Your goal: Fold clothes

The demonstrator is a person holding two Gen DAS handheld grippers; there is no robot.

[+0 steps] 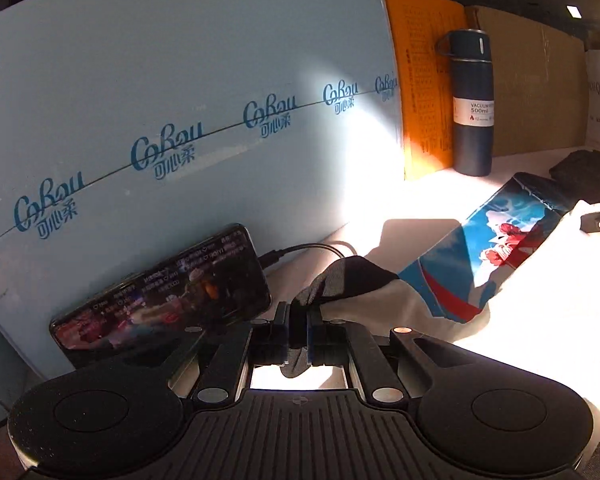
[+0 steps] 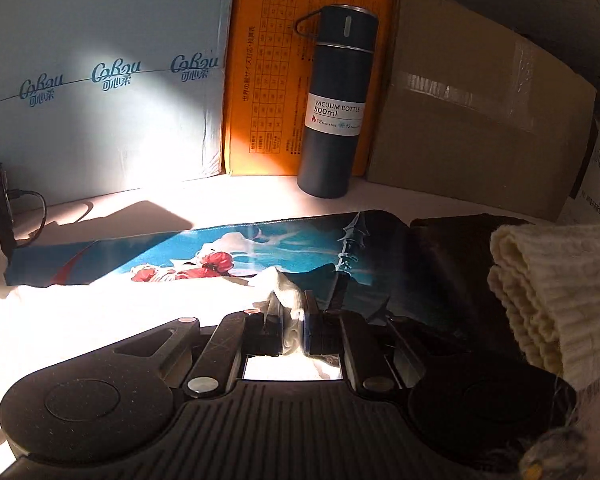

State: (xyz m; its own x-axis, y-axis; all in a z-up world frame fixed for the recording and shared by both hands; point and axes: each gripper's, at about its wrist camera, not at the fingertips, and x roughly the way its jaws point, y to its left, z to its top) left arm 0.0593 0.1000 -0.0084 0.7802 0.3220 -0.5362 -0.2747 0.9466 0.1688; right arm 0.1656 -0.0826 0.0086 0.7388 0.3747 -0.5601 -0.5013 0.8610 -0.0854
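At the far left a phone (image 1: 160,300) leans against a pale blue box (image 1: 180,100), its cable trailing onto the bench (image 1: 372,200). Just beside it, the left gripper (image 1: 299,330) has its jaws drawn narrow and clamped on a grey-and-black trimmed corner of the white garment (image 1: 520,312); whether that trim is a collar or a cuff cannot be told. From there the cloth runs rightward, brightly lit, lying across a printed blue mat (image 2: 260,248) with a red flower motif. The right gripper (image 2: 294,320) has its jaws likewise closed, pinching a bunched white fold of the same garment over the mat. Behind stand an orange box (image 2: 268,80), a dark vacuum bottle (image 2: 336,104) and a brown carton (image 2: 480,112). At the far right a ribbed cream knit (image 2: 552,300) lies folded on something dark (image 2: 452,248).

Both hands holding one garment at two spread points suggests a fold in hand: the cloth is gripped along one edge, ready to be carried over or laid flat. Which fold of the sequence this is cannot be settled here. The next move calls for both grippers travelling together, keeping the edge taut and level, so that the cloth lands squarely and clears the phone and bottle.
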